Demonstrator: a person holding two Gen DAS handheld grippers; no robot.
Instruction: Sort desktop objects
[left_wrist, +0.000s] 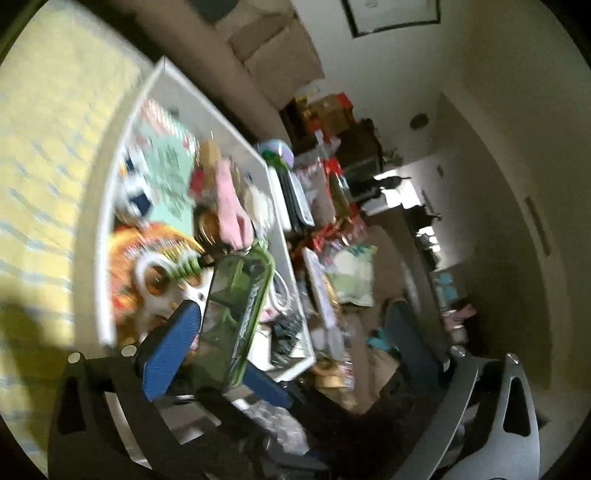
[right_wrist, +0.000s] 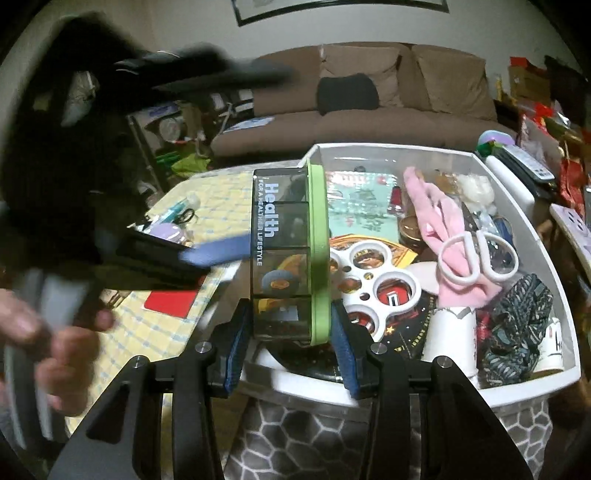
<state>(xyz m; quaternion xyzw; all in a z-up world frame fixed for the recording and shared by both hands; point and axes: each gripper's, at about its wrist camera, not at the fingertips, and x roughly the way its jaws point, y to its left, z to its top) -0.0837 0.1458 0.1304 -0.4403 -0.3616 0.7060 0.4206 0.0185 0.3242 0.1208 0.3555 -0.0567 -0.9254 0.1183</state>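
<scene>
**Right gripper pinches pill box over the bin**

Left gripper (left_wrist: 295, 387), left wrist view: jaws spread wide, pill box (left_wrist: 236, 317) beside one blue pad.

Right wrist view: right gripper (right_wrist: 290, 350) pinches the pill box (right_wrist: 288, 254) above the white bin (right_wrist: 517, 387) holding scissors (right_wrist: 480, 258).

Pill organizer (right_wrist: 288, 254) centre frame between right claw (right_wrist: 290, 354) pads, bin (right_wrist: 517, 384) behind it at right, scissors (right_wrist: 480, 258) in bin upper right, tabletop (right_wrist: 207, 199) at left, sofa (right_wrist: 369, 103) top.

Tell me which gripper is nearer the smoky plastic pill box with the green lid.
Right. The right gripper clamps the pill box; the left gripper, jaws open, sits apart beside it.
</scene>
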